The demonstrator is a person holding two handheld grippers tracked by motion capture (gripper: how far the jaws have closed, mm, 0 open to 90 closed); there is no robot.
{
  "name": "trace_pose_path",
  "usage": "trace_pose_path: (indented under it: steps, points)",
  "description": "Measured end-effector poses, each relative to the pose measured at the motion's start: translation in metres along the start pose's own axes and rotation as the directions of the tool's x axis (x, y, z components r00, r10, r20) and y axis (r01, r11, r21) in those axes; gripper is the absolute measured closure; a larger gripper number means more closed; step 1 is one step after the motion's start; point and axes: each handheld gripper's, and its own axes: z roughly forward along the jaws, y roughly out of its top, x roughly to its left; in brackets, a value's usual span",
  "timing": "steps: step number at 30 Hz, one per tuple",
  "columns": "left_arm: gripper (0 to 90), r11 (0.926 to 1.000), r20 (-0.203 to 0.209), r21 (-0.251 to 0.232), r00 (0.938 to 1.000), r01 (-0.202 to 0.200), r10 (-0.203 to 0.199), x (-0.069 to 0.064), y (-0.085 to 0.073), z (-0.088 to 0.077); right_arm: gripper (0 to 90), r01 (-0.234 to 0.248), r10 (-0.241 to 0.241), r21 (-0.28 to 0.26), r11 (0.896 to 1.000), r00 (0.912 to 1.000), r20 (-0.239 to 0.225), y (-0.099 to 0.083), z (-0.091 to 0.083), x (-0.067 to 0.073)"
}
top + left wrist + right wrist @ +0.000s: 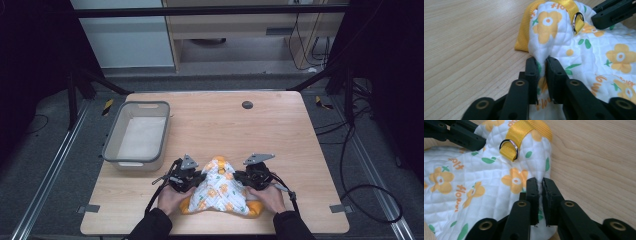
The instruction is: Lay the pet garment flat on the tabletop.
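Observation:
A white quilted cloth (pixel 218 187) printed with yellow flowers and edged in yellow lies near the table's front edge. A yellow strap with a metal ring (pixel 577 21) sits at its far tip, and the ring (pixel 509 147) also shows in the right gripper view. My left gripper (pixel 199 183) is shut on a pinched fold of the cloth's left edge (pixel 541 53), with the jaws (pixel 542 60) pressing the fabric. My right gripper (pixel 241 182) is shut on a fold at the cloth's right edge (pixel 537 170), its jaws (pixel 540 181) squeezing it. Both hands hold the grippers low over the table.
A grey plastic bin (pixel 136 164) with a pale bottom stands at the table's left. A small black round disc (pixel 247 105) sits near the far edge of the wooden table (pixel 280 135). Cables trail on the floor at the right.

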Motion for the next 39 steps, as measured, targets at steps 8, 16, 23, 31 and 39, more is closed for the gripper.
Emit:
trace_pose_path:
  steps: [8,16,23,31,39]
  points:
    - [88.1,0.9998,0.008,-0.022,1.0000,0.003,-0.003,-0.001,0.001,-0.007,89.2,-0.001,0.001,-0.024,1.000,1.0000,0.001,0.002,-0.006,0.002]
    - [88.3,0.9926,0.016,-0.120,0.9997,-0.015,0.017,-0.010,0.012,-0.035,89.4,0.037,-0.039,-0.135,0.990,0.9991,-0.013,0.009,-0.038,0.011]
    - [88.4,0.9761,0.013,-0.216,0.9995,-0.026,0.030,-0.015,0.023,-0.064,89.3,0.066,-0.071,-0.213,0.975,0.9974,-0.016,0.018,-0.061,0.021]
    - [88.1,0.9510,-0.054,-0.305,0.9979,-0.050,0.035,-0.009,0.057,-0.079,89.0,0.097,-0.086,-0.320,0.942,0.9952,0.047,0.048,-0.078,0.028]
    - [67.5,0.9425,-0.178,-0.333,0.9802,0.024,-0.088,0.023,0.087,-0.035,85.2,0.053,0.054,-0.308,0.950,0.9419,0.332,0.075,-0.030,-0.012]
